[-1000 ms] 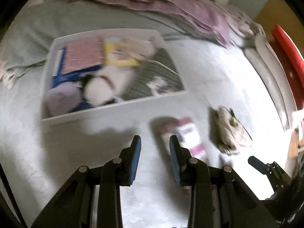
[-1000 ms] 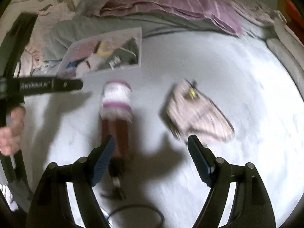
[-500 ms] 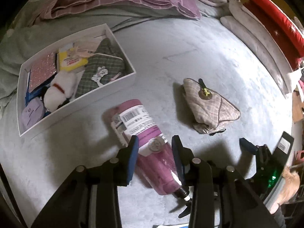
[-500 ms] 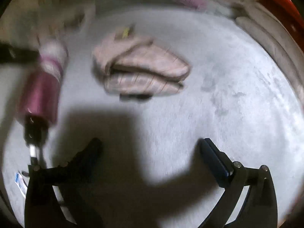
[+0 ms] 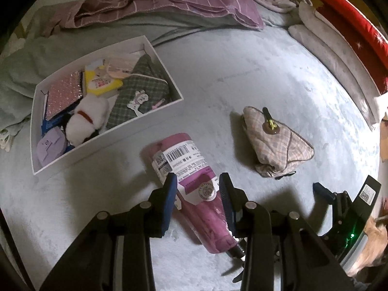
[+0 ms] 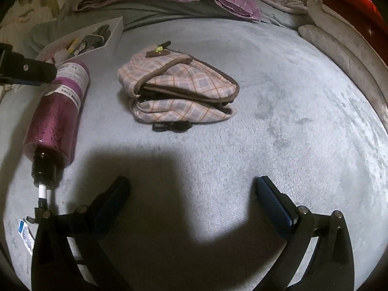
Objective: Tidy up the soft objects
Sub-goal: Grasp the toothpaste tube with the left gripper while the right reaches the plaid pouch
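Plaid fabric pouch (image 6: 177,92) with brown trim, folded flat, lay on the grey plush bedspread (image 6: 278,101), apart from the white open storage box (image 5: 155,111) already holding a white plush toy (image 5: 87,118), a green checked pouch (image 5: 135,99) and other small items. Beside it lay a magenta plastic pump bottle (image 5: 194,194) with a white label, nozzle toward the cameras. The left gripper (image 5: 197,189) straddled the bottle's body, jaws parted to either side and seemingly not yet pressing, probably lined up to lift it by its middle. The right gripper (image 6: 191,194) hovered over bare bedspread short of the pouch with jaws spread wide and empty, likely ready to take the pouch's broad folded bulk. Both items lay near the box, so each carry should be short
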`<state>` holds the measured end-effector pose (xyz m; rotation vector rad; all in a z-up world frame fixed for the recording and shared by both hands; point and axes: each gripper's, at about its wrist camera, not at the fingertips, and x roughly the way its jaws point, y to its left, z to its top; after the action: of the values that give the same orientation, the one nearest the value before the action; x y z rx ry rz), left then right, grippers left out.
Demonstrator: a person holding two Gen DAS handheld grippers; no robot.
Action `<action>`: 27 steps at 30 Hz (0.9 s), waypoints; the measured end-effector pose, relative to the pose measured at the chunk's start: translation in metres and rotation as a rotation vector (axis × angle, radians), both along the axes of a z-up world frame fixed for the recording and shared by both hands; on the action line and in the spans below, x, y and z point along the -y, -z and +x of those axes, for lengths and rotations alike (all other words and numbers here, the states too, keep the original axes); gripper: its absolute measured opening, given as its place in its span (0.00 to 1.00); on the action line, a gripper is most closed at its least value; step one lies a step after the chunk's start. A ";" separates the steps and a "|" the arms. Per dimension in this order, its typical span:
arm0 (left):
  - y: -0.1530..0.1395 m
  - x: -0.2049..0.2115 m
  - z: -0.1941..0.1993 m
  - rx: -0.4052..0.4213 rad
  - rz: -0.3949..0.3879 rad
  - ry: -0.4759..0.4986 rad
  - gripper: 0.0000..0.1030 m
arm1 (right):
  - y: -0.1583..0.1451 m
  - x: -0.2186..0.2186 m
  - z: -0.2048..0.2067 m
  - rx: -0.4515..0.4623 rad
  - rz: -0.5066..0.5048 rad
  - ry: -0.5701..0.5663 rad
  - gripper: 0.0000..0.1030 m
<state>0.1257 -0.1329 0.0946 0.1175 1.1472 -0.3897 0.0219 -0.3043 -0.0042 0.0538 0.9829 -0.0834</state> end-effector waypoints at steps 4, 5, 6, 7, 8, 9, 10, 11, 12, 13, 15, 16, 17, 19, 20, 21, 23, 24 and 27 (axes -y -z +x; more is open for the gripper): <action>-0.002 -0.001 0.001 0.008 -0.002 -0.012 0.34 | -0.002 -0.002 0.003 0.000 -0.001 0.000 1.00; -0.002 0.000 0.000 0.011 0.001 -0.010 0.34 | -0.002 -0.002 0.003 0.000 -0.003 0.000 1.00; -0.002 0.001 0.000 0.012 0.002 -0.007 0.34 | -0.002 -0.002 0.003 0.000 -0.004 0.000 1.00; -0.003 0.001 0.000 0.015 0.003 -0.005 0.34 | -0.002 -0.002 0.003 0.000 -0.003 0.000 1.00; -0.003 0.001 0.000 0.016 0.002 -0.003 0.34 | -0.001 -0.002 0.003 0.000 -0.002 0.000 1.00; -0.003 0.001 0.000 0.014 0.000 -0.002 0.34 | -0.001 -0.002 0.003 0.000 -0.002 0.000 1.00; -0.003 0.000 0.000 0.011 -0.004 -0.001 0.34 | -0.001 -0.002 0.003 0.000 -0.003 0.000 1.00; -0.003 -0.001 0.001 0.007 -0.007 -0.002 0.34 | -0.001 -0.002 0.003 0.000 -0.003 0.000 1.00; -0.003 -0.001 0.001 0.006 -0.007 -0.002 0.34 | -0.001 -0.002 0.003 0.001 -0.002 0.000 1.00; -0.003 -0.003 0.002 0.004 -0.005 -0.005 0.34 | -0.001 -0.002 0.002 0.001 -0.002 0.000 1.00; -0.005 -0.005 0.001 0.002 -0.005 -0.011 0.34 | -0.001 -0.002 0.002 0.001 -0.002 0.000 1.00; -0.005 -0.006 0.001 -0.001 -0.005 -0.014 0.34 | -0.001 -0.002 0.002 0.001 -0.002 0.000 1.00; -0.006 -0.007 0.000 -0.006 0.000 -0.014 0.34 | -0.001 -0.002 0.002 0.001 -0.001 0.000 1.00; -0.009 -0.009 -0.004 -0.005 0.020 0.001 0.34 | -0.001 -0.002 0.002 0.001 -0.001 0.000 1.00; -0.011 -0.010 -0.006 -0.003 0.021 0.011 0.34 | -0.002 -0.002 0.003 0.000 -0.001 0.001 1.00; -0.013 -0.012 -0.009 -0.006 0.012 0.027 0.34 | -0.002 -0.002 0.003 -0.001 -0.001 0.001 1.00; -0.016 -0.015 -0.012 -0.031 -0.030 0.064 0.34 | -0.003 -0.003 0.003 -0.001 -0.002 0.001 1.00; -0.017 -0.015 -0.013 -0.042 -0.054 0.077 0.34 | -0.003 -0.003 0.003 -0.001 -0.002 0.001 1.00; -0.019 -0.015 -0.013 -0.058 -0.115 0.101 0.34 | -0.002 -0.003 0.003 -0.002 -0.006 0.001 1.00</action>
<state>0.1125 -0.1180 0.1140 0.0639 1.1761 -0.5503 0.0247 -0.3014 -0.0021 0.0488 0.9845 -0.0870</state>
